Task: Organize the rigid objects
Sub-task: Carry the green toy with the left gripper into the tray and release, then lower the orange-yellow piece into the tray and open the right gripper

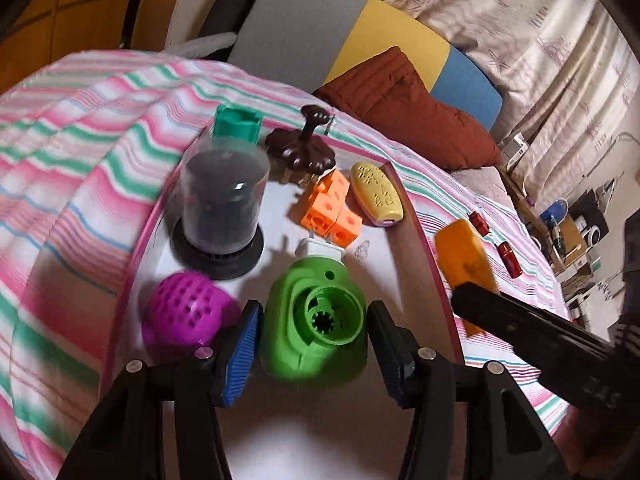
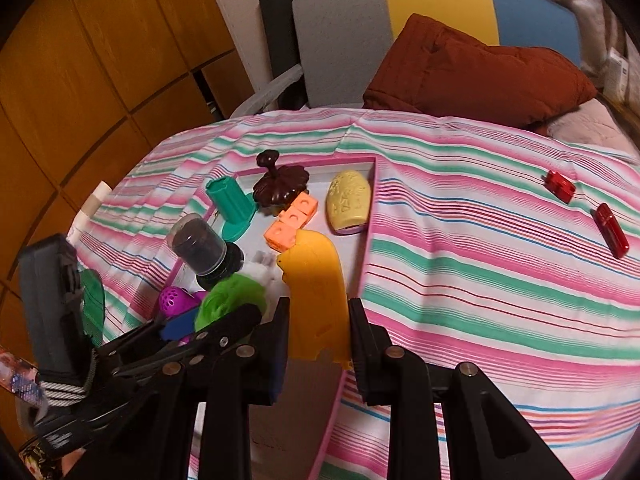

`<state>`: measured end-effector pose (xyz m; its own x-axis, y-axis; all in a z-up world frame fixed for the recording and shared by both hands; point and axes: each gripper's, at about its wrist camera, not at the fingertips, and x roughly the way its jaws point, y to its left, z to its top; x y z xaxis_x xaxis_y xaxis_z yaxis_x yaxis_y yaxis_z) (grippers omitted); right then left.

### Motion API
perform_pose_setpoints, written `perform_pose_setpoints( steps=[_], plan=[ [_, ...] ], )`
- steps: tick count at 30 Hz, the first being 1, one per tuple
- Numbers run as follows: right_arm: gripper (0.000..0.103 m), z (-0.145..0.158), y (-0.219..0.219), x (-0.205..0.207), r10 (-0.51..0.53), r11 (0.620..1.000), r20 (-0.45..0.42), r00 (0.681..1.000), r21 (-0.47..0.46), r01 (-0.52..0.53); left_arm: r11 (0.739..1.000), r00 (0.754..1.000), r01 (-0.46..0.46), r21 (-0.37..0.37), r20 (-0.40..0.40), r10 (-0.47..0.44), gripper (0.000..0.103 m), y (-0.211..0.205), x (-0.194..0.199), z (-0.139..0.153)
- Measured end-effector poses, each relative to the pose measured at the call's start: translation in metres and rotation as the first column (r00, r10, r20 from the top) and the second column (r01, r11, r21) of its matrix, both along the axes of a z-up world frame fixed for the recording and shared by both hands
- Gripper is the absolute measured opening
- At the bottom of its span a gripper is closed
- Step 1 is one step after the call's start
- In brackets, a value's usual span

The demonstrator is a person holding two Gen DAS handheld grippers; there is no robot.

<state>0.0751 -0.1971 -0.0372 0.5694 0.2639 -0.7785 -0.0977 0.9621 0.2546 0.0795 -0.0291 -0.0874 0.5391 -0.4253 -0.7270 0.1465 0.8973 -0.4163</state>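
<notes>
We hold the stiff, light orange piece clenched at its flat sides in our right tool, while our left tool stands released around the hard green part.

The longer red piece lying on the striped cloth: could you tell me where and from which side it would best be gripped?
Grip the longer red piece across its narrow width near mid-length, coming straight down from above. It lies flat on the striped cloth, elongated, apart from the smaller red piece, so its two long sides are free for the tongs.
</notes>
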Motion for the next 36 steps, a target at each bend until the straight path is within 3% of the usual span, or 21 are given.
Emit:
perform_pose_setpoints(
  steps=[7,12,36],
  plan=[
    [0.028,-0.007,0.011,0.005,0.020,1.000,-0.016,1.000,-0.002,-0.020,0.999,0.996,-0.003,0.043,0.092,-0.001,0.058,0.008,-0.031,0.014],
    [0.028,-0.010,0.017,0.007,0.025,1.000,-0.024,0.999,-0.004,-0.025,1.000,0.989,0.008,0.023,0.148,-0.012,0.058,0.015,-0.053,0.022],
    [0.028,-0.010,0.036,0.023,0.037,0.986,0.008,0.999,-0.162,-0.035,0.997,0.988,-0.070,0.045,0.144,0.062,0.058,0.044,-0.077,0.022]
  ],
)
